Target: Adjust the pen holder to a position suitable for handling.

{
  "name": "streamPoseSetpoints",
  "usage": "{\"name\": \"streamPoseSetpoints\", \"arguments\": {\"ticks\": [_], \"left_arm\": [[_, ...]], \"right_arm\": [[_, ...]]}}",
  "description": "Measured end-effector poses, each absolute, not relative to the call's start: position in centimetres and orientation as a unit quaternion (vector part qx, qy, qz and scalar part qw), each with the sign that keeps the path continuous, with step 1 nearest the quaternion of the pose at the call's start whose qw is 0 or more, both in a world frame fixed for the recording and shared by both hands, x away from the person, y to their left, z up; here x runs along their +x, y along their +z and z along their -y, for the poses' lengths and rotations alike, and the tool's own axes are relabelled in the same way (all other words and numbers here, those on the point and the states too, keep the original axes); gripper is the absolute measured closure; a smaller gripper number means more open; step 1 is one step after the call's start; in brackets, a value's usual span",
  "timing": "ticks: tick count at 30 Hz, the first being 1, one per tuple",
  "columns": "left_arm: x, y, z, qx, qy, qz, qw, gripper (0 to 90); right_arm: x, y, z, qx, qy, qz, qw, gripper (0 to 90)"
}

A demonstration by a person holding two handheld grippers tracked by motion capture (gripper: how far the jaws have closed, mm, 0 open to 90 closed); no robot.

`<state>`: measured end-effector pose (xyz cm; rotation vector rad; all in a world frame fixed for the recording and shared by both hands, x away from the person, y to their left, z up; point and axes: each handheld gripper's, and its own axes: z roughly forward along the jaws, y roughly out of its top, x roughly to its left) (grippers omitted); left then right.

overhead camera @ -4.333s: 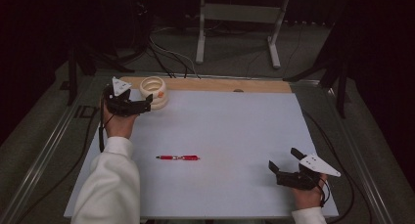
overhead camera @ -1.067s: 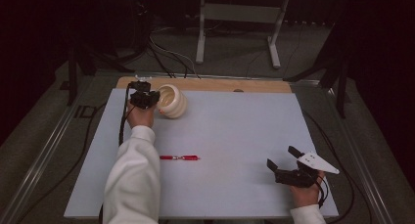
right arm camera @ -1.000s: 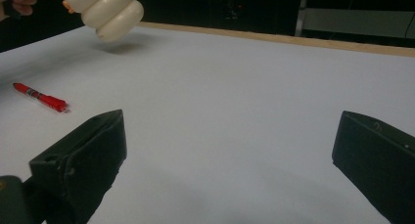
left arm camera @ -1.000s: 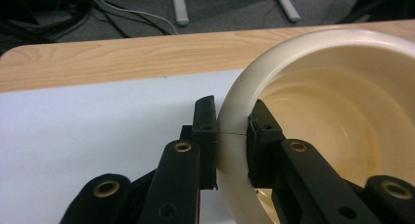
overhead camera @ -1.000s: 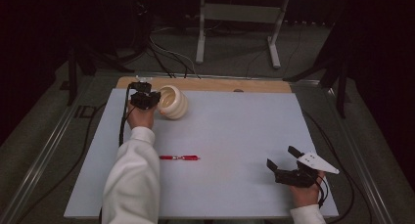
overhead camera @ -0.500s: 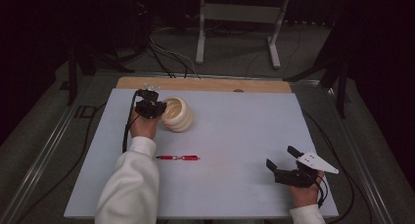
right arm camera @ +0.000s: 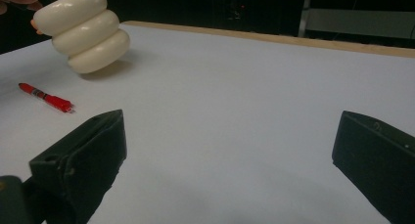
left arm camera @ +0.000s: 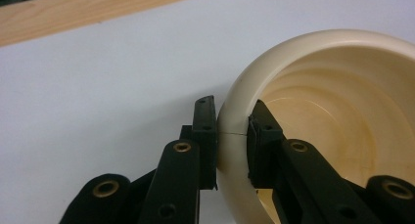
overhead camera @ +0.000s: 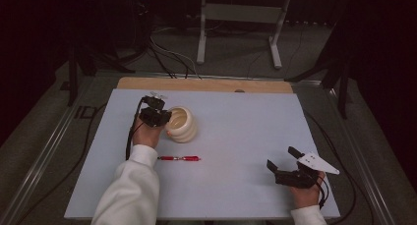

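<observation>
While our left gripper (overhead camera: 166, 118) has its fingers (left arm camera: 204, 136) clamped on the rim of the cream ribbed pot (overhead camera: 183, 125), one finger outside the wall and one inside, we're mid-carry: the pot is tilted and looks lifted off the surface (overhead camera: 246, 136), toward the far left and just beyond the red pen (overhead camera: 179, 158). Our right gripper (overhead camera: 285, 167) rests near the right front corner, fingers (right arm camera: 88, 155) wide apart on nothing (parked, well apart from pot and pen).

Step in hand, as we judge it: relocating the pot toward the middle. Next move probably calls for levelling it and setting it down upright clear of the pen before the fingers let go; a rim pinch on a smooth, rounded wall could slip or swing.

Surface: pale blue sheet on a board, with a wooden strip (overhead camera: 206, 84) bare along the far edge. Room beyond is dark, with cables (overhead camera: 167, 53) on the floor and a grey metal stand (overhead camera: 241, 18).
</observation>
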<state>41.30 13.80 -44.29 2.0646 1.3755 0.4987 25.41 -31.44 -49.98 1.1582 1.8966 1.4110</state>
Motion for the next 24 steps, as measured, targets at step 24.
{"name": "streamPoseSetpoints", "arguments": {"ticks": [24], "left_arm": [[41.2,-44.9,-12.4,0.784,0.156,-0.503,0.328,65.6]], "right_arm": [[25.4,-50.0,31.4,0.425,0.517,-0.699,0.252,0.1]]}}
